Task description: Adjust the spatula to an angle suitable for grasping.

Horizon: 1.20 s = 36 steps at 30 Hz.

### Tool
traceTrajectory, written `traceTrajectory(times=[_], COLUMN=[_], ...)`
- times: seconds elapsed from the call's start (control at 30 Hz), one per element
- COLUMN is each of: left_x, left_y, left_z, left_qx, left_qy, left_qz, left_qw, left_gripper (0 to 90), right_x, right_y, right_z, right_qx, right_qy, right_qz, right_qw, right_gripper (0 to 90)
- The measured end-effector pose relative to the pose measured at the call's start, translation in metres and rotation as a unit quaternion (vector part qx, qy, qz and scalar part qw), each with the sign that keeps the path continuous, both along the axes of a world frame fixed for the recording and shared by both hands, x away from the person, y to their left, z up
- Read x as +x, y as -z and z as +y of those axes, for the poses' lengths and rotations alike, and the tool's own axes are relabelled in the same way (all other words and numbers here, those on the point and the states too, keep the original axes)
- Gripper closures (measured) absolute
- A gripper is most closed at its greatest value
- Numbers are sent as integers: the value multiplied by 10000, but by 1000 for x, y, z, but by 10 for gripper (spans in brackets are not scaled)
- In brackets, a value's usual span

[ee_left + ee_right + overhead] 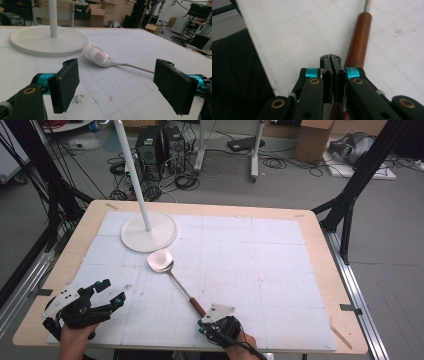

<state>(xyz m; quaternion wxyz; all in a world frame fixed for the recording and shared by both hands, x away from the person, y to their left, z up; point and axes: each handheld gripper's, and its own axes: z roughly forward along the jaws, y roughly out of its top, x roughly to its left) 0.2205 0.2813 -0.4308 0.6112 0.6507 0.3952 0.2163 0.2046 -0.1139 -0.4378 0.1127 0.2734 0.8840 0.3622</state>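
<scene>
- ladle [172, 270]: lying flat on the white foam mat [260, 270], bowl just beside the round lamp base [149, 232], metal stem running toward the near edge, brown wooden handle [197, 307] ending just beside the right gripper.
- right gripper [207, 326]: at the near edge of the mat; in the right gripper view, jaws pressed together with nothing between them, the wooden handle [359, 42] passing beside and beneath them, not inside.
- left gripper [107, 292]: resting at the near left corner of the mat, well apart from the ladle; in the left gripper view, jaws spread wide on bare foam, ladle bowl [96, 55] ahead between them but far off.
- step in hand, as judged: approach to the handle for a pickup, grip not yet made.
- risk one: closed jaws pushed down onto or against the handle, rolling or sliding the ladle away; cause, no opening before descent.
- risk two: pinch too near the handle end, leaving the heavy bowl to droop and twist out of the pads; cause, weight far from the grip.
- risk three: bowl swung into the lamp base on lifting; cause, the small gap between them.
- risk four: smooth round wood slipping between flat pads; cause, an off-centre or shallow bite.
</scene>
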Motion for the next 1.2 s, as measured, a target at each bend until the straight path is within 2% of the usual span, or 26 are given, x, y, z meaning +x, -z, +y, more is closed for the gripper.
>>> traceTrajectory(times=[0.1, 0.13, 0.27, 0.4, 0.63, 0.67, 0.77, 0.97, 1.0, 1.2], left_x=[0, 0, 1, 0, -1, -1, -1, 0, 0, 0], left_y=[0, 0, 0, 0, 0, 0, 0, 0, 0, 0], left_z=[-1, -1, -1, -1, 0, 0, 0, -2, -2, -2], left_qx=[4, 0, 7, 8, 14, 18, 41, 51, 49, 56], left_qy=[16, 12, 11, 10, -14, -15, 3, 29, 35, 35], left_qz=[-10, -1, -1, -2, 5, 1, 6, 1, -5, -4], left_qw=[10000, 10000, 10000, 10000, 10000, 10000, 10000, 10000, 10000, 10000], left_gripper=[211, 211, 211, 211, 211, 211, 211, 211, 211, 212], right_x=[4, 8, 17, 23, 33, 38, 42, 55, 60, 72], right_y=[-1, -2, -3, -3, -2, 0, 1, -2, -1, 2], right_z=[-10, -18, -31, -38, -44, -49, -54, -70, -74, -82], right_qx=[51, 121, 228, 242, -30, -100, -105, -61, -59, -109], right_qy=[160, 353, 666, 779, 990, 1112, 1274, 1530, 1629, 1792], right_qz=[-16, 2, 11, -35, -182, -180, -122, -185, -169, -147], right_qw=[9999, 9993, 9975, 9967, 9949, 9936, 9917, 9880, 9865, 9836], right_gripper=[881, 877, 877, 872, 860, 859, 859, 859, 858, 859])
